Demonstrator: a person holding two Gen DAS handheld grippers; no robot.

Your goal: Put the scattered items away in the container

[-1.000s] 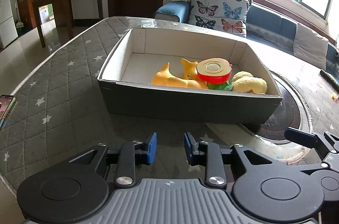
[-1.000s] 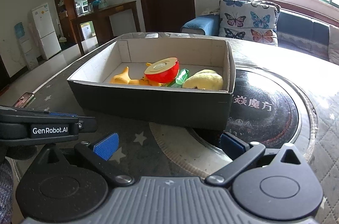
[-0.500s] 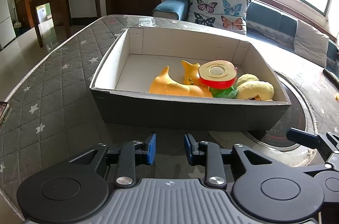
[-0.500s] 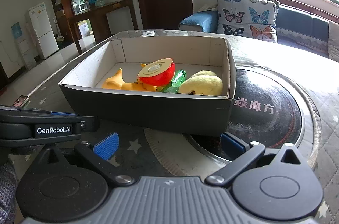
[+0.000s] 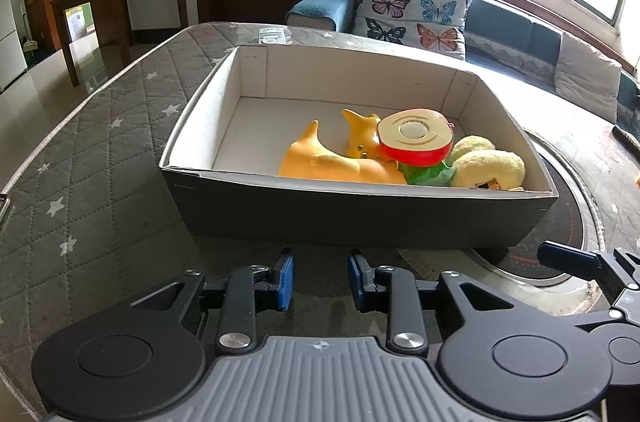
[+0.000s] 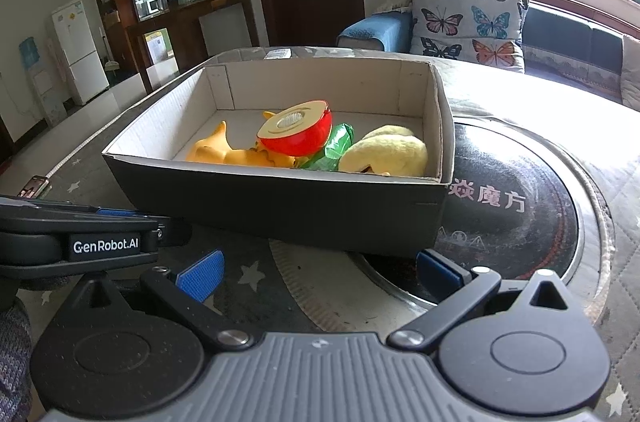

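The left gripper (image 5: 320, 280) hangs low over the worktop (image 5: 100, 206) with its jaws at a narrow gap, holding nothing. The right gripper (image 6: 318, 268) has its jaws wide apart, also with nothing between them. Both stand just near the dark grey cardboard box with white inside (image 5: 360, 218), which lies partly on a round black glass plate (image 6: 520, 222) set into the worktop. Inside the box, toward its right half, lie an orange rubber animal toy (image 5: 332, 162), a red plastic half apple (image 5: 416, 140) resting on top, a green crinkled wrapper (image 6: 332, 150) under it, and a yellow plush toy (image 5: 488, 168) by the right wall.
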